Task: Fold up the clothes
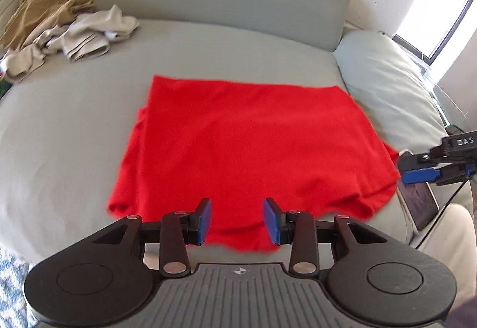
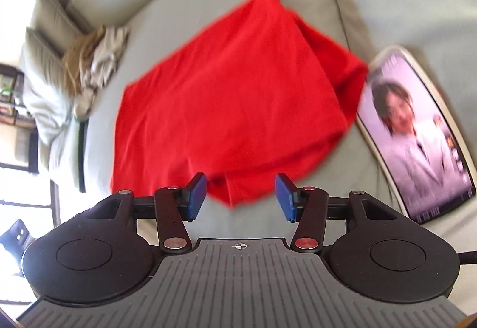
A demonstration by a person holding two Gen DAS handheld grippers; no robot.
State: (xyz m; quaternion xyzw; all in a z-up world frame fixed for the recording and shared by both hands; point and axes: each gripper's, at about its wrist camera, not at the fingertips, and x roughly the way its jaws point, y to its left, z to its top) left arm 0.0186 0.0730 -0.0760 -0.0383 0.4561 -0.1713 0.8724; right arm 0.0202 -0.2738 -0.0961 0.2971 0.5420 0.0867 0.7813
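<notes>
the red garment (image 1: 247,143) lies flat, in layers, mid-sofa (image 1: 74,125), just left of the phone (image 2: 417,131). soft, light, floppy knit, so pinch hem corners. your left tool (image 1: 237,221) and right tool (image 2: 240,197) both gape, holding nothing.

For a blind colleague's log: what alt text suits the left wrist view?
A folded red garment lies flat on a grey sofa, the open left gripper at its near edge. The right gripper enters at right; crumpled clothes sit far left.
</notes>
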